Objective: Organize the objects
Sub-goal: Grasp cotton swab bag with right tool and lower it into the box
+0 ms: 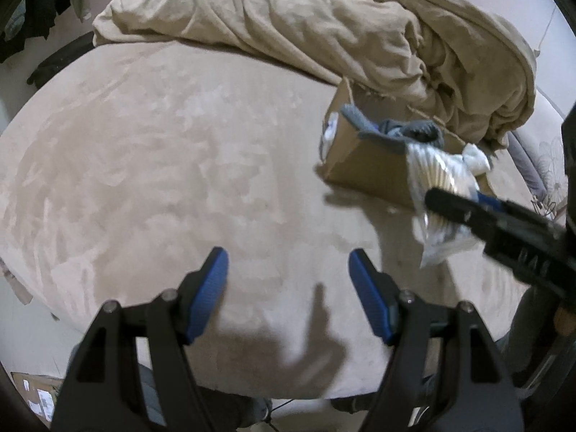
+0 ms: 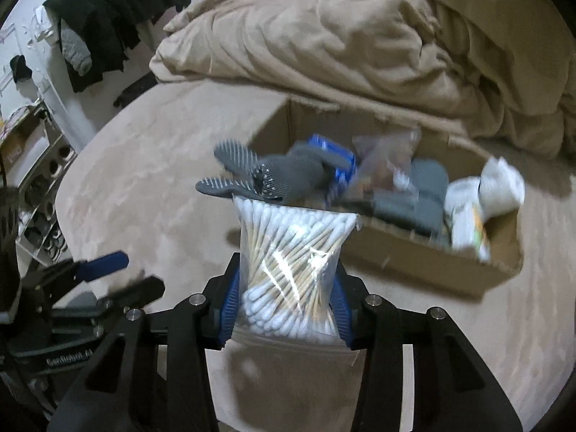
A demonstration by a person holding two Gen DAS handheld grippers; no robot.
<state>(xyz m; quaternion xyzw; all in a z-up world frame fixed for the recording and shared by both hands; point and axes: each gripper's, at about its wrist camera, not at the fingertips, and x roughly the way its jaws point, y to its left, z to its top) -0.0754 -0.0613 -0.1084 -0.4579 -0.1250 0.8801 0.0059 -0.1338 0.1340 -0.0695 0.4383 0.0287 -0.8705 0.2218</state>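
Right claw (image 2: pixel 286 309) is clamped on a clear bag of cotton swabs (image 2: pixel 291 266), its blue pads pressing both sides of the bag, which is held up above the bed (image 1: pixel 144 151) just in front of the near wall of the cardboard box (image 2: pixel 406 262). Left claw (image 1: pixel 288 288) hangs spread wide with nothing between its pads, over bare beige bed surface nearer the foot and to the left of the box. Across the far side of the bed lies a rumpled tan blanket (image 1: pixel 288 21), its edge reaching the box's far wall. The box sits open on the right part of the bed. Gray gloves (image 2: pixel 266 176) drape over its left near corner, with a blue packet (image 2: pixel 336 162) just behind them and white rolled items (image 2: pixel 500 183) at its right end.
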